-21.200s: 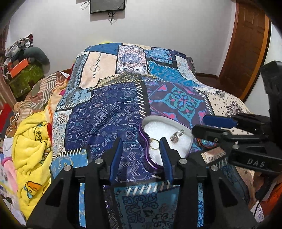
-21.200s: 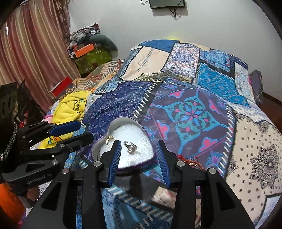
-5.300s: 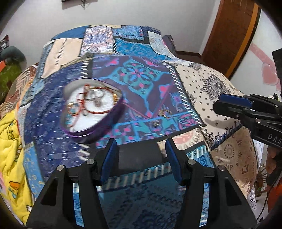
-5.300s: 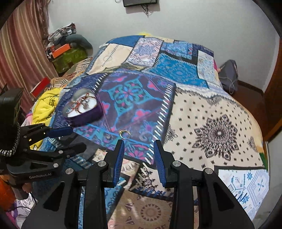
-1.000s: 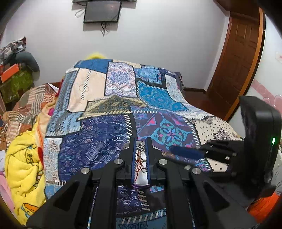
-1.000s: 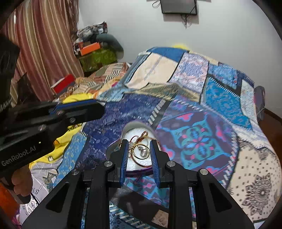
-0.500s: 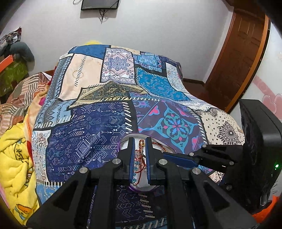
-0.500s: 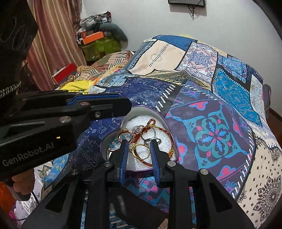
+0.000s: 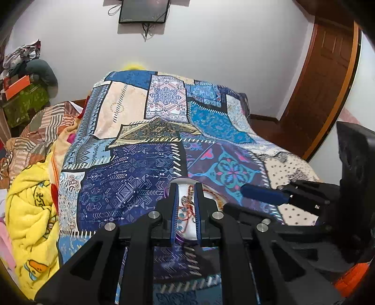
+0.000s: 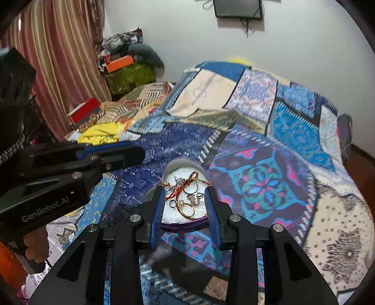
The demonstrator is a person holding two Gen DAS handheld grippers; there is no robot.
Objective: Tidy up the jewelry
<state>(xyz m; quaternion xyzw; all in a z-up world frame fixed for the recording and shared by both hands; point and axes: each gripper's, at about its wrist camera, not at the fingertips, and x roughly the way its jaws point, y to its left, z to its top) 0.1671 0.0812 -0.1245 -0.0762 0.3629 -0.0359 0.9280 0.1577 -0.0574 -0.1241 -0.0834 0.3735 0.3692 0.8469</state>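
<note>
A heart-shaped purple box (image 10: 187, 224) with white lining sits on the patchwork bedspread (image 10: 262, 183). It holds gold rings (image 10: 186, 207), silver rings (image 10: 195, 197) and a red-gold chain (image 10: 187, 181). My right gripper (image 10: 185, 194) hovers just above the box, partly open and empty, its fingers either side of the jewelry. My left gripper (image 9: 186, 187) is nearly closed with a narrow gap, empty, above the same box (image 9: 182, 212). Each gripper appears in the other's view, the left one (image 10: 112, 152) and the right one (image 9: 260, 193).
A yellow blanket (image 9: 30, 206) and striped bedding (image 9: 37, 138) lie left of the bedspread. Piled clothes and boxes (image 10: 126, 63) stand by the curtain. A wooden door (image 9: 323, 77) is at the right. A dark screen (image 9: 144, 10) hangs on the wall.
Both grippers have pulled back and tilted up a little from the box. The right gripper's fingers have spread wider. The jewelry stays in the box.
</note>
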